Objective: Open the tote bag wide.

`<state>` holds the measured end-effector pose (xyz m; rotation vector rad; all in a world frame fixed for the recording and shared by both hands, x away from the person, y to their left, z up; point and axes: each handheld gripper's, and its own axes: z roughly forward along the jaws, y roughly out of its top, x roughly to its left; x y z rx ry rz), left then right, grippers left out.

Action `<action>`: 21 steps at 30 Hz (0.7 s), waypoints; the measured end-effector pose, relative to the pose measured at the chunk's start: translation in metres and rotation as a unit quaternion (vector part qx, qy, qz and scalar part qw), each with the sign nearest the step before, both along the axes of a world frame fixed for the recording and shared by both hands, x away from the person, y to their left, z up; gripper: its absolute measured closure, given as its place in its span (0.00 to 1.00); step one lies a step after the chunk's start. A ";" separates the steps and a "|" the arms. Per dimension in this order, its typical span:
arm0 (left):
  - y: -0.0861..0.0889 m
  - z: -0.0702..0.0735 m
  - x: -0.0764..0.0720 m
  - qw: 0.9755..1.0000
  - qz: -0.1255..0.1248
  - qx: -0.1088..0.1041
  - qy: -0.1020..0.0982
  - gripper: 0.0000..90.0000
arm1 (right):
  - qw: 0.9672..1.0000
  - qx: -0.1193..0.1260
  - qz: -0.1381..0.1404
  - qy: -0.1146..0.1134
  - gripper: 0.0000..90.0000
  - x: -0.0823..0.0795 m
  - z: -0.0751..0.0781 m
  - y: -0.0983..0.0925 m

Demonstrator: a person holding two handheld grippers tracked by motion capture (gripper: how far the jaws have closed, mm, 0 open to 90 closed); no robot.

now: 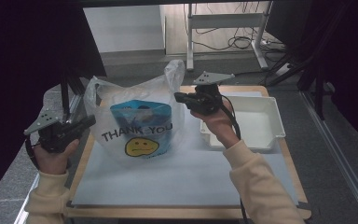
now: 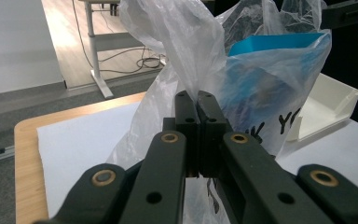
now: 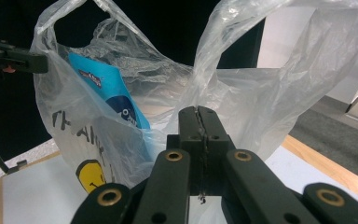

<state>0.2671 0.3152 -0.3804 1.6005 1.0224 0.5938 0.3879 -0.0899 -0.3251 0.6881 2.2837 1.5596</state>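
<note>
From above, the left claw (image 1: pixel 86 123) sits at the left edge of a clear plastic bag (image 1: pixel 140 116) printed with "THANK YOU" and a yellow face, which stands on the white-covered table (image 1: pixel 177 179). The left claw's own view adds detail: its jaws are pressed together on a pinch of the bag's film, the bag rising just ahead of them. A blue pouch (image 1: pixel 142 126) stands inside the bag, between the two claws. The right claw (image 1: pixel 179 98) meets the bag's right upper edge below one handle loop. Its own view shows the jaws closed tight on bag film, the pouch beyond them to the left. A white tray (image 1: pixel 265 122) lies behind the right claw, away from the bag.
</note>
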 end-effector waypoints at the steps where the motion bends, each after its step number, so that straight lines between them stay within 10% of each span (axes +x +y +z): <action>1: 0.000 0.000 0.000 1.000 0.000 0.000 -0.001 0.99 | 1.000 0.002 0.000 -0.002 0.99 -0.001 -0.001 -0.001; 21: 0.003 -0.003 -0.015 1.000 0.002 0.007 -0.001 0.99 | 0.998 0.025 0.006 -0.058 0.99 -0.045 -0.016 -0.018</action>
